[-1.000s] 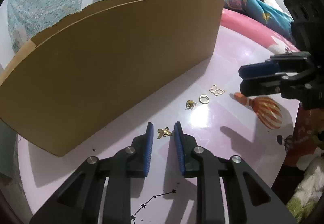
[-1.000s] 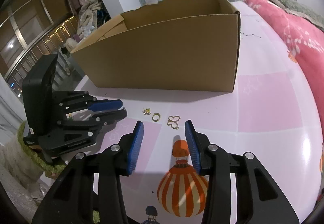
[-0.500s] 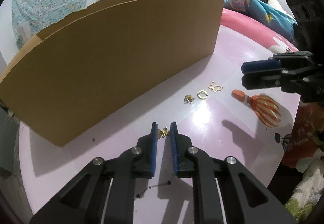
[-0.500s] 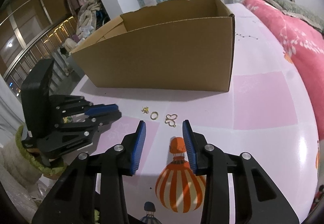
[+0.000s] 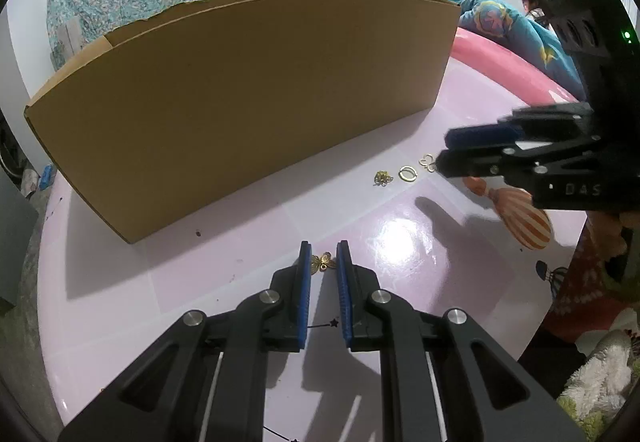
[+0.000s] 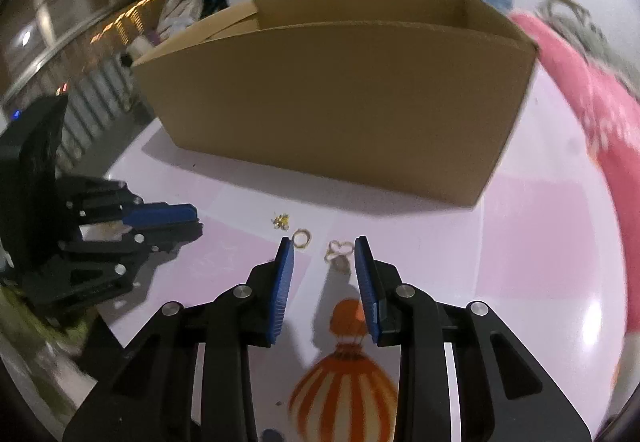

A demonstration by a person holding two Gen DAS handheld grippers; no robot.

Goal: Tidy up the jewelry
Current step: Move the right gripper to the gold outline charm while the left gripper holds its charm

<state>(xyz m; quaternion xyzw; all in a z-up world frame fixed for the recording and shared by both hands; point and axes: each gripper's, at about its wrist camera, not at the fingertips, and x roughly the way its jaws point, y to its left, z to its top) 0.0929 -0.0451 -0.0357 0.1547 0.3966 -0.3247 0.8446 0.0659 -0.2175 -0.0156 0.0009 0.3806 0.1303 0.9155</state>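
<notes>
Near the table [image 5: 248, 282] front edge, left gripper [image 5: 323, 262] has clamped the gold butterfly charm [image 5: 323, 262]; right gripper [image 6: 323, 265], narrowing, remains unclenched around the open butterfly ring [image 6: 339, 249].

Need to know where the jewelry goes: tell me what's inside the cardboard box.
Only the cardboard box's open top and bare inner back wall show in the right wrist view. Its tall front wall covers the floor, so any contents cannot be seen.

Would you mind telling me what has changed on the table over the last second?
The left tongs have closed on the small gold flower charm, which their pads now pinch. The right tongs have been closing and have come up to the butterfly-shaped ring, which lies between the pads ungripped. The round ring, the gold cluster and the cardboard box have stayed put.
</notes>
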